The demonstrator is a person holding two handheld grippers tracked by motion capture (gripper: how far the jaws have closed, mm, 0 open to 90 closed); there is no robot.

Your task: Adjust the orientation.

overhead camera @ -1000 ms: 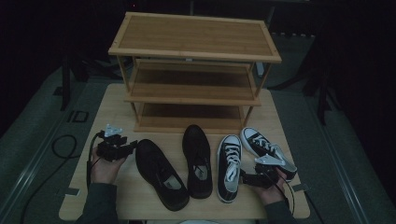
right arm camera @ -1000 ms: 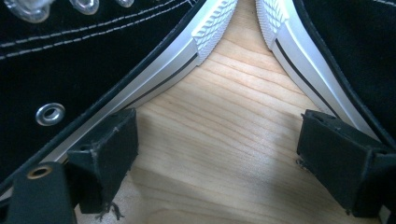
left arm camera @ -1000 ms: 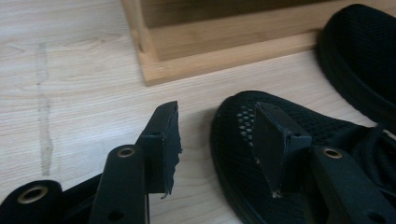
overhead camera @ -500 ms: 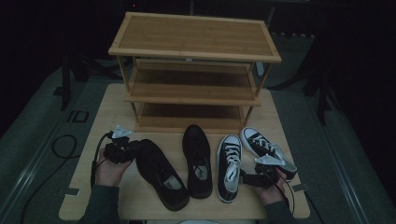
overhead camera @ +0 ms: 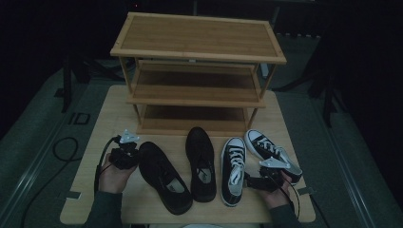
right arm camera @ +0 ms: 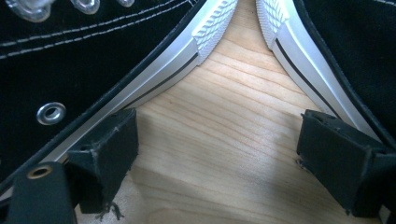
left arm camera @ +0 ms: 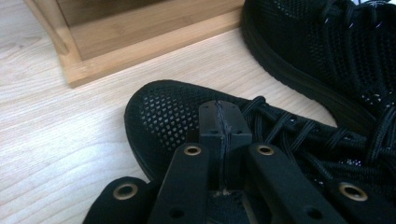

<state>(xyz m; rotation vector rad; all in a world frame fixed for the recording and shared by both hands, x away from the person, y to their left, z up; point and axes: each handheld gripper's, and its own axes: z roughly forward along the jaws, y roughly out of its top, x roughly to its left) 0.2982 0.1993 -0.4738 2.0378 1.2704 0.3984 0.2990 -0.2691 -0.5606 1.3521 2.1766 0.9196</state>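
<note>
My left gripper (overhead camera: 135, 154) (left arm camera: 219, 122) hovers over the toe of the left black mesh shoe (overhead camera: 164, 175) (left arm camera: 163, 116). Its jaws have just been closing and now meet pad to pad, with nothing visible between them. A second black mesh shoe (overhead camera: 202, 161) (left arm camera: 327, 51) lies to its right. My right gripper (overhead camera: 250, 180) (right arm camera: 224, 158) stands open low over the bare wood, in the gap between two black-and-white sneakers (overhead camera: 233, 166) (overhead camera: 268, 149). One white sole edge (right arm camera: 154, 70) runs along its left pad and the other (right arm camera: 317, 79) along its right pad.
A three-shelf bamboo rack (overhead camera: 197, 52) (left arm camera: 140, 37) stands at the back of the wooden table (overhead camera: 109, 118), its shelves bare. Cables trail from both grippers toward the table's front corners. Dark floor surrounds the table.
My left gripper moved right, up to the toe of the left black shoe, and its jaws closed from wide apart to touching. The right gripper stayed put.
</note>
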